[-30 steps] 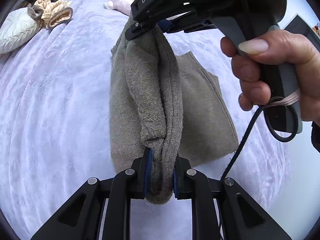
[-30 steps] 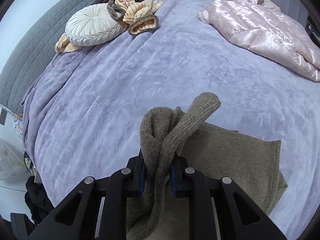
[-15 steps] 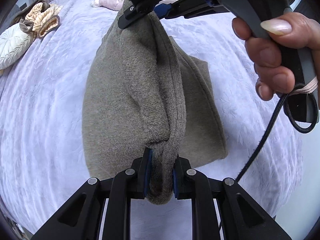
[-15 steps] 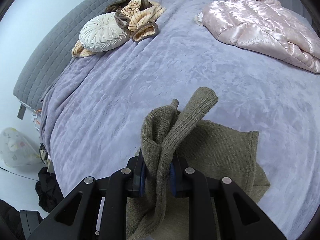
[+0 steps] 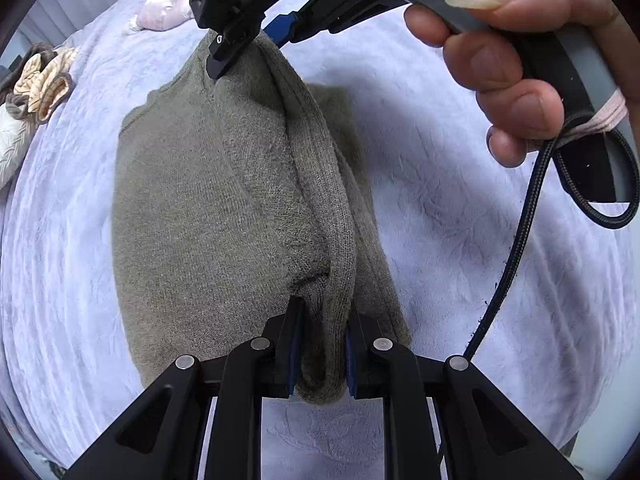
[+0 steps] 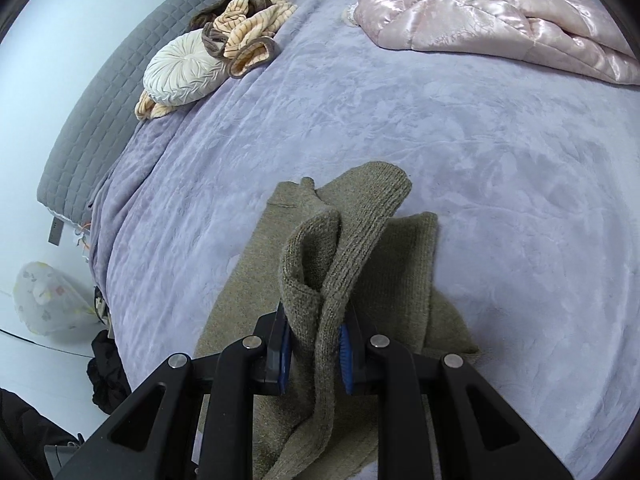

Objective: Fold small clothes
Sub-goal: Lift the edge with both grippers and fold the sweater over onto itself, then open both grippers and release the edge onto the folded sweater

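A: Where was everything?
B: The lavender plush bed (image 6: 400,120) carried the olive-green knitted sweater (image 5: 208,208), partly lifted; a shiny pink quilted jacket (image 6: 500,20) lay at one o'clock.
A: And the tongs?
B: The left tongs (image 5: 320,354) and right tongs (image 6: 314,354) each clamped a bunched sweater fold.

The sweater (image 5: 208,216) hides the bed (image 5: 460,208) beneath; the pink jacket (image 6: 500,12) runs past the frame edge
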